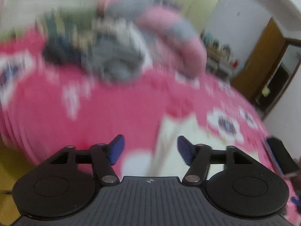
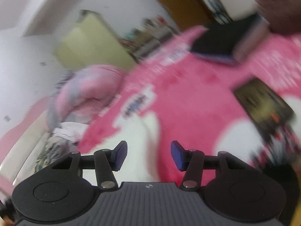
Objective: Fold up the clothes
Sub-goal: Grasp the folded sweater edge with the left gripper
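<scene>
A blurred heap of grey, dark and pink clothes (image 1: 112,52) lies crumpled on the pink bedspread (image 1: 94,116).

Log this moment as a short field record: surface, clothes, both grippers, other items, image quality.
surface: pink patterned bedspread
clothes: heap of mixed garments at the far side; white garment in front of the right gripper
left gripper: open, holding nothing
right gripper: open, holding nothing
other items: two dark flat objects on the bed, one farther, one nearer; identity unclear
image quality: heavy motion blur in both views

Matt plastic tool (image 1: 150,149), cloth bedspread (image 1: 116,113)
</scene>
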Demonstrator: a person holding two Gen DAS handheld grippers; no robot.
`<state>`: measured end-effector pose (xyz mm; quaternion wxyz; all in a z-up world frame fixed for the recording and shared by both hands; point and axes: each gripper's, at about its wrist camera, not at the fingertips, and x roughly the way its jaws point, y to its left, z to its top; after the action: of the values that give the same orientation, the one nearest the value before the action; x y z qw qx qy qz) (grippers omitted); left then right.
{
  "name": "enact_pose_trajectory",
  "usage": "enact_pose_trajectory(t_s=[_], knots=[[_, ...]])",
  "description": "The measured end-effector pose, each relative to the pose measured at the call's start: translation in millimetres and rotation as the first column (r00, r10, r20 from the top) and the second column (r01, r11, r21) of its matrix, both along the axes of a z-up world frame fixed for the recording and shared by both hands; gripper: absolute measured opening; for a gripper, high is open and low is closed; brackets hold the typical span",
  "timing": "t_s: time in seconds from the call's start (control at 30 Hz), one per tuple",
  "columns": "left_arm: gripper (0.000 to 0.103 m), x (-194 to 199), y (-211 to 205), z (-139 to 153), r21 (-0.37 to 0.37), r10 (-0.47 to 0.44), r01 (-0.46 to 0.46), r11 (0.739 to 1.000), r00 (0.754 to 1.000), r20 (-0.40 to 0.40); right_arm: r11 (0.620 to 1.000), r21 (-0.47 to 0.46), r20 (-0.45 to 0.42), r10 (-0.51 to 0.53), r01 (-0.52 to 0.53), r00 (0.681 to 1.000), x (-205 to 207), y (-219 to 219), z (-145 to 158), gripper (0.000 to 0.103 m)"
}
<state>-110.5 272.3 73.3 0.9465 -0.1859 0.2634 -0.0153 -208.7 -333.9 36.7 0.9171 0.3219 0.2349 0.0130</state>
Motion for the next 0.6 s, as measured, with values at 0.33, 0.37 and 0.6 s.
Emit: enact_pose_trajectory(t_s=[0.33, 0.37, 0.6], knots=[[0.096, 108.0, -74.2, -44.7, 0.19, -0.271, 0.281, 0.941, 0.96, -0.074, 0.948, -0.215, -0.026, 0.233, -0.233, 0.972, 111.6, 54.2, 14.3, 0.055], [0.096, 115.8, -83.9, -50.1, 0.22, -0.303, 0.313, 0.924, 0.95, -0.081, 0.938, -0.236, -0.032, 0.255, -0.255, 0.966, 122.8, 59.6, 15.8, 0.055], [0.081, 153.5, -139.0, -66.6, 0.471, -0.447, 0.443, 0.763, 0.888, -0.112, 0.875, -0.37, -0.117, 0.289, -0.311, 0.95, 173.6, 75.7, 9.4, 0.055]])
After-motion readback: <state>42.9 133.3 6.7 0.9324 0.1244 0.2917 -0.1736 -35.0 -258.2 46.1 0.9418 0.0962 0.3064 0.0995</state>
